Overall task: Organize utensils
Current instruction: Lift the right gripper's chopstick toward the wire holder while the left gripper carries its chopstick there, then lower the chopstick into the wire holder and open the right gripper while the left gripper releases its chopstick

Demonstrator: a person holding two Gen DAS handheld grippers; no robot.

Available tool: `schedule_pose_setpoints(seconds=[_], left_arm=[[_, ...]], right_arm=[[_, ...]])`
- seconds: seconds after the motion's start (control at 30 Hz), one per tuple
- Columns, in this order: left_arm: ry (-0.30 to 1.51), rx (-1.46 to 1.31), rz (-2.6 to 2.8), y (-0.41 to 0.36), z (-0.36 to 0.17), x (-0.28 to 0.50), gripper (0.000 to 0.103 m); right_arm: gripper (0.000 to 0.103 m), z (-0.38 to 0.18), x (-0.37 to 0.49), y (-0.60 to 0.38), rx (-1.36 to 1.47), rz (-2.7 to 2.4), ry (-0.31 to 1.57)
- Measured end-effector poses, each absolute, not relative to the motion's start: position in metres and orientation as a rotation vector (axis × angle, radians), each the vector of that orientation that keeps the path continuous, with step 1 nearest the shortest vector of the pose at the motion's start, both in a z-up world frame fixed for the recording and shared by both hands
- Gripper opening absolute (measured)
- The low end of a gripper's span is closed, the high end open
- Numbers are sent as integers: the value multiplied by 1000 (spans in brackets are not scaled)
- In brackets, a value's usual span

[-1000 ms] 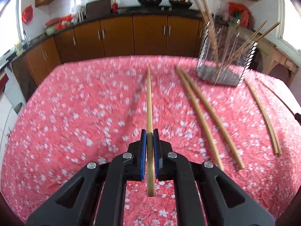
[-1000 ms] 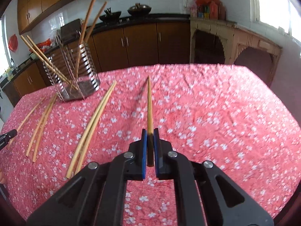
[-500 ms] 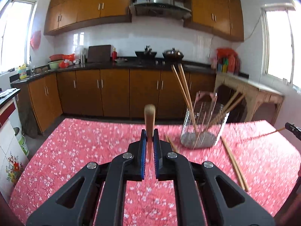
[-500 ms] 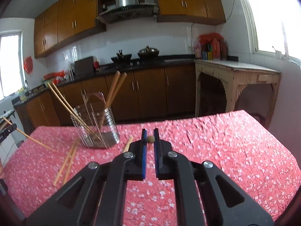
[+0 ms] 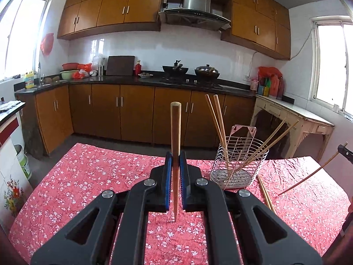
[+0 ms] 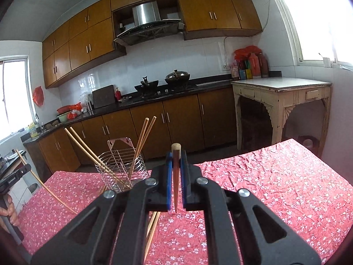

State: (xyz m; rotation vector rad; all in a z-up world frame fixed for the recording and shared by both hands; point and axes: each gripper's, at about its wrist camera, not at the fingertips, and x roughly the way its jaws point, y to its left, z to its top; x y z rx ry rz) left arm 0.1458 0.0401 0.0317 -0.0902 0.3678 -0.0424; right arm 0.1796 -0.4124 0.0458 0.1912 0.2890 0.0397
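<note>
**Over table, lower centre: two chopsticks held**

Left hand-held gripper (image 5: 175,172) clamped on chopstick (image 5: 175,132); right hand-held gripper (image 6: 175,172) clamped on chopstick (image 6: 176,176). Wire holder (image 5: 239,165) mid-right, on table (image 5: 88,176). Risk: tips snagging wires, tipping holder.

- Daylight pours from the white-framed right window (image 6: 320,17), blown out to pure white at one to two o'clock.
- The white-framed left window (image 5: 19,35) glares at ten o'clock.
- The glossy white tiled wall (image 5: 158,53) shows soft reflections.
- Both views are sharp, with fisheye bending and dark vignetted corners.
</note>
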Motion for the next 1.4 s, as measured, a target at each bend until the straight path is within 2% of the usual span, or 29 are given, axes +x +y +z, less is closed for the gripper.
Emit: schedule_pose_setpoints(seconds=[0.53, 0.97, 1.1, 1.4], left_arm=[[266, -132, -104, 26, 85, 150, 7], [109, -205, -171, -24, 147, 179, 7], [88, -185, -143, -40, 143, 199, 7], [166, -199, -106, -44, 106, 243, 7]], right_arm=[[8, 124, 169, -407, 291, 230, 205], [8, 169, 226, -370, 314, 279, 92], [8, 168, 253, -360, 288, 236, 68], [8, 130, 305, -349, 291, 236, 179]])
